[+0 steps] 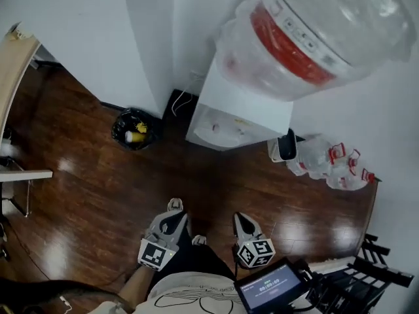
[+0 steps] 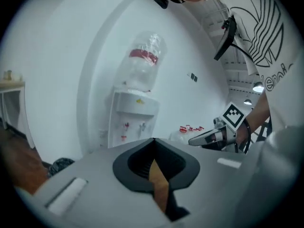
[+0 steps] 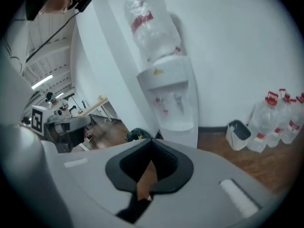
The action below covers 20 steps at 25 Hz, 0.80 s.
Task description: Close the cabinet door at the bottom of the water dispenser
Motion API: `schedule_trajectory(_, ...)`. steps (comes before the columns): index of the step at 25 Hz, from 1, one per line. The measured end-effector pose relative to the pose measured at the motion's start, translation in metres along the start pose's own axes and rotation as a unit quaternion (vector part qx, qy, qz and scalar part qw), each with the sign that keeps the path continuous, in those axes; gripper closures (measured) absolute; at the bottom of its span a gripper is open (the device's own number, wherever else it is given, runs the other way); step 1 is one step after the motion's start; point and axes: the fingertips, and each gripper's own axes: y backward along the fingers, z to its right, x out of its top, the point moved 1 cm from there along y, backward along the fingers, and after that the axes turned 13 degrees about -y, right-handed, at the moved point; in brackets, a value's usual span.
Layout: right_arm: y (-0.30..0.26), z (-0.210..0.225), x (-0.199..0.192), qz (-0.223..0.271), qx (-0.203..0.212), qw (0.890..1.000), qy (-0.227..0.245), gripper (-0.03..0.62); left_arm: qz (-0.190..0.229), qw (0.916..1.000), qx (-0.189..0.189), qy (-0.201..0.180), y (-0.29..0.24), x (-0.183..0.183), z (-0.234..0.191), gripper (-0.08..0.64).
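Observation:
The white water dispenser (image 1: 241,113) stands against the wall with a clear bottle (image 1: 314,28) with a red collar on top. It also shows in the left gripper view as the dispenser (image 2: 134,113) and in the right gripper view as the dispenser (image 3: 172,103). Its bottom cabinet door is hidden behind the grippers' own bodies, or by the top-down angle. My left gripper (image 1: 174,205) and right gripper (image 1: 241,217) hover side by side over the wood floor, well short of the dispenser. Both are shut with nothing in them: left gripper (image 2: 153,140), right gripper (image 3: 151,140).
A black trash bin (image 1: 135,129) sits left of the dispenser. To its right are a small white bin (image 1: 283,148) and several empty bottles (image 1: 330,161). A table edge (image 1: 13,64) is at far left, and a black rack (image 1: 373,273) at lower right.

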Motion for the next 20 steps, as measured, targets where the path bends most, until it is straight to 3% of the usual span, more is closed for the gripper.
schedule_trajectory(2,0.017,-0.024,0.058,0.048,0.001,0.998,0.034,0.591,0.005,1.0000,0.000,-0.006,-0.006,0.040,-0.014,0.540)
schedule_trajectory(4,0.032,-0.054,0.108,0.099,0.004,0.993,0.071,0.591,0.041,0.9989,-0.009,-0.023,-0.014,0.084,-0.019,0.540)
schedule_trajectory(7,0.058,-0.091,0.153,0.170,-0.009,0.980,0.101,0.591,0.078,0.9952,-0.036,-0.048,-0.017,0.132,-0.019,0.540)
schedule_trajectory(9,0.070,-0.103,0.181,0.214,-0.004,0.970,0.111,0.591,0.107,0.9908,-0.031,-0.076,-0.023,0.156,-0.020,0.540)
schedule_trajectory(13,0.098,-0.104,0.190,0.261,0.007,0.960,0.100,0.590,0.115,0.9894,-0.004,-0.089,-0.025,0.177,-0.005,0.540)
schedule_trajectory(17,0.117,-0.088,0.178,0.271,0.013,0.960,0.063,0.591,0.093,0.9953,0.002,-0.026,-0.032,0.177,0.031,0.540)
schedule_trajectory(20,0.122,-0.084,0.166,0.260,0.025,0.964,0.056,0.591,0.092,0.9953,-0.030,-0.007,-0.042,0.180,0.061,0.540)
